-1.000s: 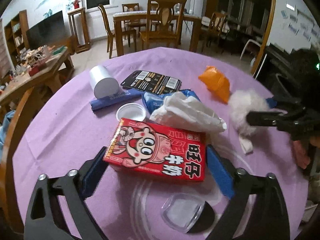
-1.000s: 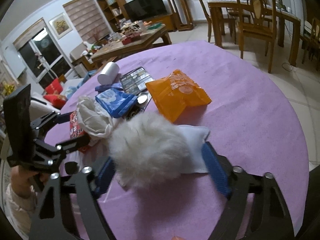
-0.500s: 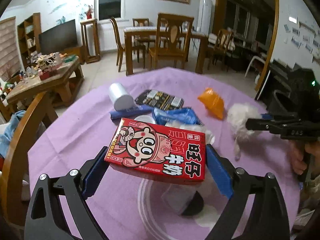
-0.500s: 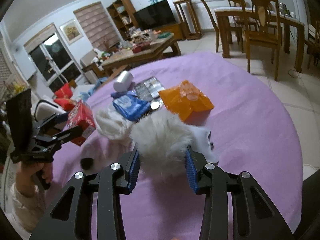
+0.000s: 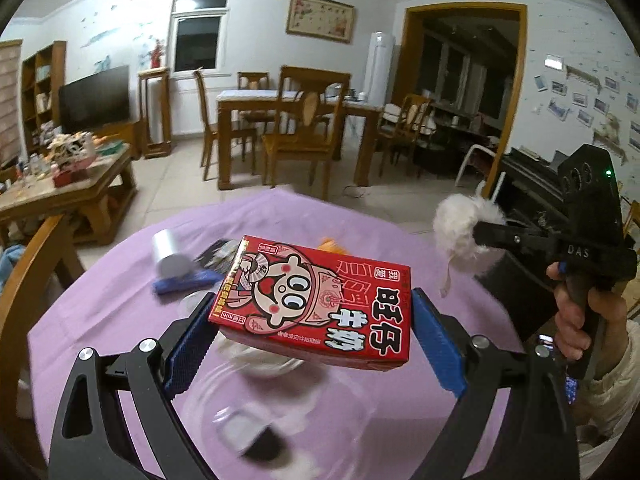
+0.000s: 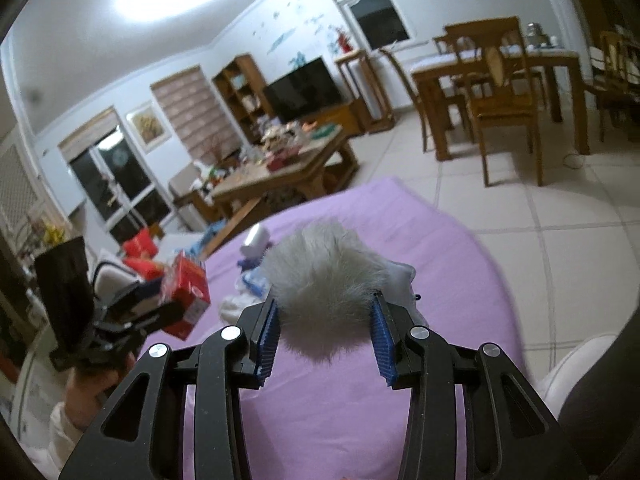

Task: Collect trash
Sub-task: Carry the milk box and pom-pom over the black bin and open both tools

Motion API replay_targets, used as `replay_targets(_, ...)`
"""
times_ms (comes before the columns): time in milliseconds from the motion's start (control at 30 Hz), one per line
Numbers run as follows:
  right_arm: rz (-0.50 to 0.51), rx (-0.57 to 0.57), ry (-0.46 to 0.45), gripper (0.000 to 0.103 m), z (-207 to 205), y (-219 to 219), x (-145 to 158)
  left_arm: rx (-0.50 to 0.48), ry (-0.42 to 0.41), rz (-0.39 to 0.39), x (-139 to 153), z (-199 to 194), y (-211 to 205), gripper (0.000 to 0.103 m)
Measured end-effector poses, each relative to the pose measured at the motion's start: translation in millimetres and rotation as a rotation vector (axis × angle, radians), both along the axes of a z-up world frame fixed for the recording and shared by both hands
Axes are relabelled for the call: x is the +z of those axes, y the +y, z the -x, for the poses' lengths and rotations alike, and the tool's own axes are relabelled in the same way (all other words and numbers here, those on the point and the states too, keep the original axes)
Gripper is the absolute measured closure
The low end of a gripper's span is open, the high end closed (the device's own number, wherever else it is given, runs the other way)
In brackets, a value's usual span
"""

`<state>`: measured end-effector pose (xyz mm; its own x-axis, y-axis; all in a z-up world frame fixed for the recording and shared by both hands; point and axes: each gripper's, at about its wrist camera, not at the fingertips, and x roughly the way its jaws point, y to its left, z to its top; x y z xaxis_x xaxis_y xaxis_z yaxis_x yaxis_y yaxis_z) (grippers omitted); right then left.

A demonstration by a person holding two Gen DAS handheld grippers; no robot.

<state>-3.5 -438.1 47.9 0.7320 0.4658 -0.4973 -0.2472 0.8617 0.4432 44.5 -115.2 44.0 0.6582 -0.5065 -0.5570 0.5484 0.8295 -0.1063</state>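
My left gripper [image 5: 310,320] is shut on a red milk carton [image 5: 316,302] with a cartoon face, held lifted above the purple table [image 5: 120,312]. The same carton [image 6: 186,294] shows at the left of the right wrist view. My right gripper [image 6: 325,328] is shut on a white fluffy ball [image 6: 324,280], raised off the table with a white cloth tag trailing behind it. In the left wrist view that fluffy ball [image 5: 460,228] hangs at the right, clamped by the right gripper. A white roll [image 5: 170,254], a blue wrapper [image 5: 184,284] and white tissue [image 5: 256,356] lie on the table.
A clear plastic lid [image 5: 248,434] lies near the table's front edge. A wooden chair back [image 5: 28,280] stands at the table's left. Beyond are a cluttered coffee table [image 5: 64,184] and a dining table with chairs [image 5: 296,120]. A person's hand [image 5: 580,320] holds the right gripper.
Both grippers have risen off the table with their loads. The right gripper closed on the fluffy ball and lifted it. The carton went up from the tabletop.
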Motion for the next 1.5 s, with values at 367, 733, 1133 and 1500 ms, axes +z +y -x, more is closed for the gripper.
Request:
replay_targets(367, -0.045, -0.187, -0.053, 0.063, 47.0, -119.7, 15.2, -0.190, -0.006, 0.030, 0.7, -1.7, -120.7, 0.012)
replay_targets(733, -0.084, -0.392, -0.064, 0.063, 104.3, -239.8, 3.1, -0.407, 0.026, 0.030, -14.6, 16.3, -241.0, 0.012)
replay_targets(1133, -0.140, -0.575, -0.024, 0.063, 156.9, -331.5, -36.7, -0.528, 0.078, 0.031, -35.4, 32.2, -318.4, 0.012)
replay_targets(1500, -0.175, -0.627, 0.011, 0.063, 159.7, -361.9, -67.5, -0.590, 0.077, -0.026, -51.9, 47.3, -360.6, 0.012)
